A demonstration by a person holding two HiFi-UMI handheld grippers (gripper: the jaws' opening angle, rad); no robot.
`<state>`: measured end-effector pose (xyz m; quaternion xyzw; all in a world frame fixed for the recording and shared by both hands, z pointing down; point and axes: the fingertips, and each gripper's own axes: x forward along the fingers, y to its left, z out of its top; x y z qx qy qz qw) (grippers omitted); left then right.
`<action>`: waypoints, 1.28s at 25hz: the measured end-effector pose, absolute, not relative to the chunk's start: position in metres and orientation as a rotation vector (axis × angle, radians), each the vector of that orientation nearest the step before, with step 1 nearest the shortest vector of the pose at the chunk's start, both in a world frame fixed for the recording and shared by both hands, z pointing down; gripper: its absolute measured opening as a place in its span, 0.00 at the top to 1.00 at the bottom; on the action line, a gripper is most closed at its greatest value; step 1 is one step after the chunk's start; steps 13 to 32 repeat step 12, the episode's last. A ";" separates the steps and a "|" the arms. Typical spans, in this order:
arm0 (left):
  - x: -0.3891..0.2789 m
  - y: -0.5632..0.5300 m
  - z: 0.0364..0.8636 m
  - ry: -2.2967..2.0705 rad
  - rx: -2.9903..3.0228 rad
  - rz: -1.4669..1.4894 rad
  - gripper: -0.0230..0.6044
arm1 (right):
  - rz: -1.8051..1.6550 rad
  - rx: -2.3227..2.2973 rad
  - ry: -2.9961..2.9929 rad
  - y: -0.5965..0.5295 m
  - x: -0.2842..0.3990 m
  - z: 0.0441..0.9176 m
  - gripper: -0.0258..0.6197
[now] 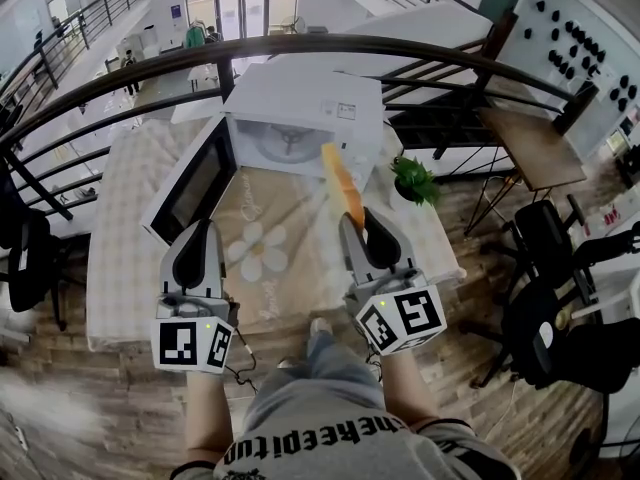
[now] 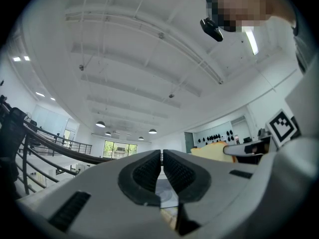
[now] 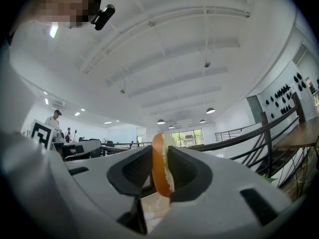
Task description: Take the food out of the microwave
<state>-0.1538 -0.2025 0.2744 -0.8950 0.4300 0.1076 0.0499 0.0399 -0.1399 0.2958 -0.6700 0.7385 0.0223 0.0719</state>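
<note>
In front of the microwave, food: a flat orange-and-pale slice, held on edge and clear of the oven's open mouth, above the cloth.
Right gripper: pinching the food; in its own view the slice stands upright between the two dark pads, both pressing on it, its top rising past the jaw tips.
Left gripper: in front of the microwave, towards its door side; jaws pressed together with only a thin slit showing and nothing between them.
Microwave door: swung wide open to the left of the microwave.
Turntable: inside the microwave, pale and round, nothing on it that can be made out.
Cloth: beige with a white daisy, spread in front of the microwave under both grippers.
Table: carries the microwave and the cloth.
Plant: small and green, just right of the microwave.
Railing: dark curved bars running behind the microwave.
</note>
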 end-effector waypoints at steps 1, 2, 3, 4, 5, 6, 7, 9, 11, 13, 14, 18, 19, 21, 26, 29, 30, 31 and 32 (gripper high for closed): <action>-0.153 -0.202 0.274 1.307 -2.728 0.328 0.94 | 0.067 -2.014 2.219 -0.140 0.040 0.295 0.80; -0.152 -0.202 0.274 1.304 -2.730 0.329 0.94 | 0.067 -2.014 2.217 -0.140 0.040 0.295 0.80; -0.151 -0.202 0.275 1.301 -2.732 0.329 0.94 | 0.068 -2.015 2.214 -0.139 0.041 0.295 0.80; -0.151 -0.202 0.275 1.298 -2.734 0.330 0.94 | 0.067 -2.016 2.211 -0.139 0.041 0.294 0.80; -0.150 -0.203 0.275 1.297 -2.736 0.330 0.94 | 0.067 -2.016 2.207 -0.139 0.042 0.294 0.80; -0.150 -0.203 0.276 1.296 -2.737 0.331 0.94 | 0.065 -2.015 2.203 -0.139 0.042 0.294 0.80; -0.150 -0.203 0.276 1.297 -2.739 0.331 0.94 | 0.062 -2.013 2.199 -0.138 0.042 0.293 0.80; -0.151 -0.204 0.276 1.299 -2.741 0.332 0.94 | 0.055 -2.007 2.195 -0.139 0.042 0.293 0.80; -0.151 -0.206 0.276 1.299 -2.741 0.334 0.94 | 0.048 -2.002 2.194 -0.139 0.041 0.294 0.81; -0.151 -0.206 0.276 1.298 -2.741 0.336 0.94 | 0.046 -2.000 2.195 -0.139 0.040 0.294 0.81; -0.151 -0.206 0.276 1.298 -2.741 0.336 0.94 | 0.046 -2.000 2.195 -0.139 0.040 0.294 0.81; -0.151 -0.206 0.276 1.298 -2.741 0.336 0.94 | 0.046 -2.000 2.195 -0.139 0.040 0.294 0.81; -0.151 -0.206 0.276 1.298 -2.741 0.336 0.94 | 0.046 -2.000 2.195 -0.139 0.040 0.294 0.81; -0.151 -0.206 0.276 1.298 -2.741 0.336 0.94 | 0.046 -2.000 2.195 -0.139 0.040 0.294 0.81; -0.151 -0.206 0.276 1.298 -2.741 0.336 0.94 | 0.046 -2.000 2.195 -0.139 0.040 0.294 0.81; -0.151 -0.206 0.276 1.298 -2.741 0.336 0.94 | 0.046 -2.000 2.195 -0.139 0.040 0.294 0.81; -0.151 -0.206 0.276 1.298 -2.741 0.336 0.94 | 0.046 -2.000 2.195 -0.139 0.040 0.294 0.81; -0.151 -0.206 0.276 1.298 -2.741 0.336 0.94 | 0.046 -2.000 2.195 -0.139 0.040 0.294 0.81; -0.151 -0.206 0.276 1.298 -2.741 0.336 0.94 | 0.046 -2.000 2.195 -0.139 0.040 0.294 0.81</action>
